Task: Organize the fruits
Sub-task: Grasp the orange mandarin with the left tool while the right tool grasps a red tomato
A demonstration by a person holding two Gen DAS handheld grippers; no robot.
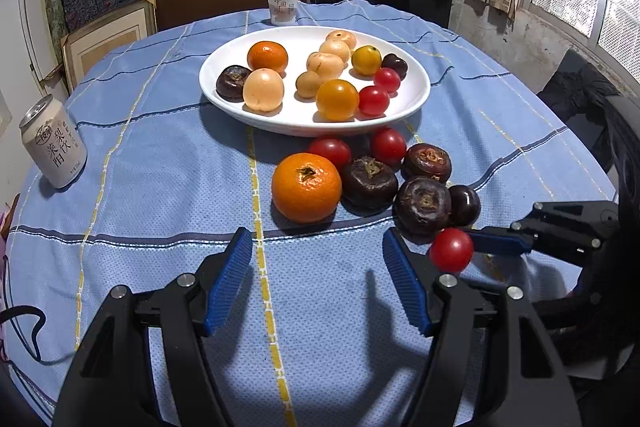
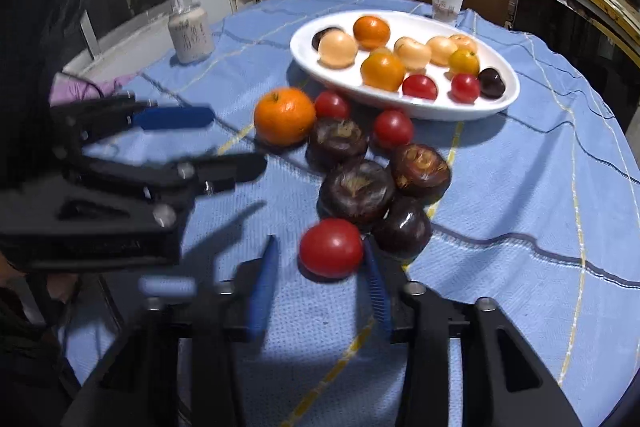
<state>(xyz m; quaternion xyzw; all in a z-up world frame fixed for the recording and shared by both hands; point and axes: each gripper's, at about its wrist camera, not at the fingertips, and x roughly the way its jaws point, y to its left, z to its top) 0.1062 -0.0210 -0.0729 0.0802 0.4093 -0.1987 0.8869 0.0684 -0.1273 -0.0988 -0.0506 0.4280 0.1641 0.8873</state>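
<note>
A white oval plate holds several fruits: oranges, pale peach ones, red tomatoes and dark ones. In front of it on the blue cloth lie an orange, two red tomatoes, several dark brown chestnut-like fruits and a dark cherry. A red tomato sits between the tips of my right gripper. The right pad touches it and a gap shows at the left pad. My left gripper hangs open and empty just short of the orange.
A drink can stands at the cloth's left edge and a paper cup behind the plate. A black cable lies at the near left. Shelves and frames crowd the back wall.
</note>
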